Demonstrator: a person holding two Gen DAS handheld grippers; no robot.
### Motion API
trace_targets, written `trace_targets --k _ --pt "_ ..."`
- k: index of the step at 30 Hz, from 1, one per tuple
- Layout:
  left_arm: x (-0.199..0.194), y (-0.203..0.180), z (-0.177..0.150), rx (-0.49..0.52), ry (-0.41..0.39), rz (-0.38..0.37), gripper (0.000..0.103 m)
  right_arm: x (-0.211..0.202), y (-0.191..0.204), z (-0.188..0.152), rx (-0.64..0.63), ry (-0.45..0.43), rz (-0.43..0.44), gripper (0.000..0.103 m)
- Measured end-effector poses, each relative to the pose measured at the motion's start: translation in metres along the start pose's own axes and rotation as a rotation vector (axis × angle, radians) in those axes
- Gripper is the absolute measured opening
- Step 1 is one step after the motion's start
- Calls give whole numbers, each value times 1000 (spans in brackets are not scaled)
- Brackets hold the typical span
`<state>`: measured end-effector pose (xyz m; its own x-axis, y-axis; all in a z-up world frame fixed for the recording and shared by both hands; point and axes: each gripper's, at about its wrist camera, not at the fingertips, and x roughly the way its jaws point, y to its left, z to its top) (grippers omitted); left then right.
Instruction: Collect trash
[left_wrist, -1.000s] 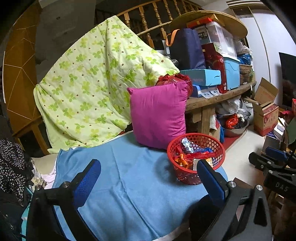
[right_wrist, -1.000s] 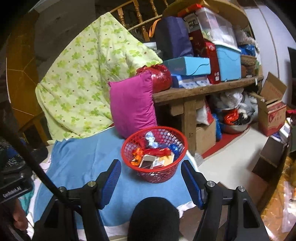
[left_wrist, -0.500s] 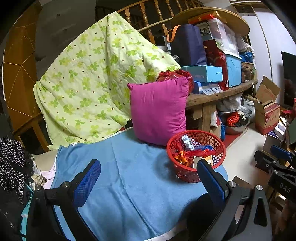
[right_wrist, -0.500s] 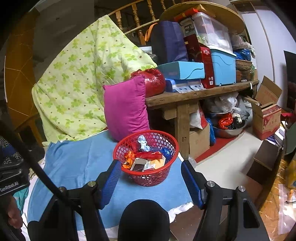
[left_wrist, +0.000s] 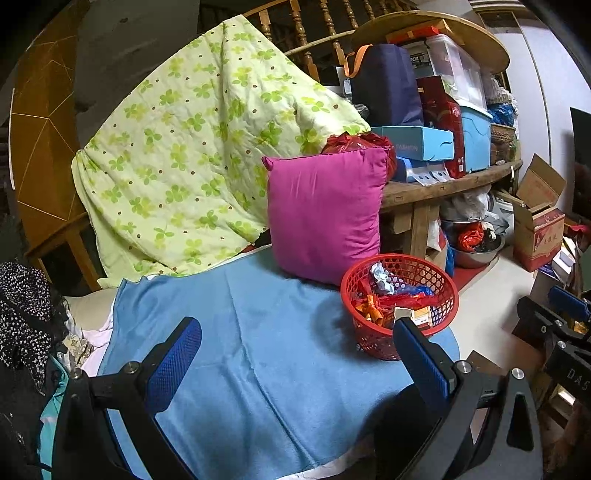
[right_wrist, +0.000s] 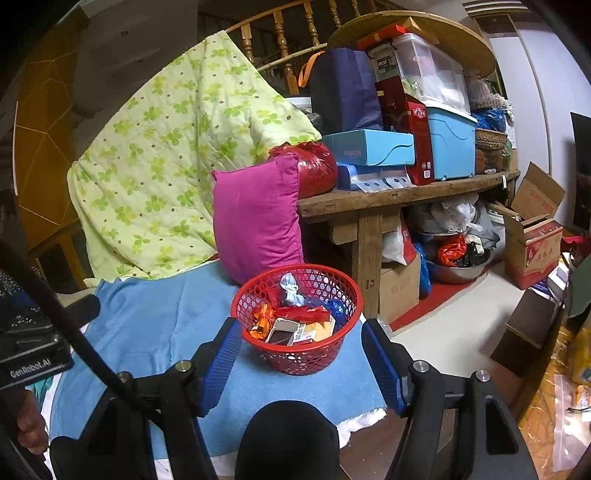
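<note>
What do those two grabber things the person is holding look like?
Each gripper is a black frame with silver bolts and two flat fingers faced in ribbed blue pads, seen on the left gripper and the right gripper. A black cable crosses the right view, beside white "GenRobot.AI" lettering.

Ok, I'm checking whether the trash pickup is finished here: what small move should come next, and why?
Probably ease the right gripper forward so its open jaws come around the red basket and it can be carried off. The basket already holds wrappers and small boxes, the blue cloth around it shows no loose trash, and both grippers, including the left gripper, are empty.
</note>
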<state>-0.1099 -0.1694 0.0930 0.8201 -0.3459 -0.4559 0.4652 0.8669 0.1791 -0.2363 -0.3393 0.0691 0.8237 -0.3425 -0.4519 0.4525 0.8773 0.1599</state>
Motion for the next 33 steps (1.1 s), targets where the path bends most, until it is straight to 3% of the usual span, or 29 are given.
trace_targets --k 33 --pt "16 7 -15 -20 39 -12 103 16 19 -7 -47 22 -48 71"
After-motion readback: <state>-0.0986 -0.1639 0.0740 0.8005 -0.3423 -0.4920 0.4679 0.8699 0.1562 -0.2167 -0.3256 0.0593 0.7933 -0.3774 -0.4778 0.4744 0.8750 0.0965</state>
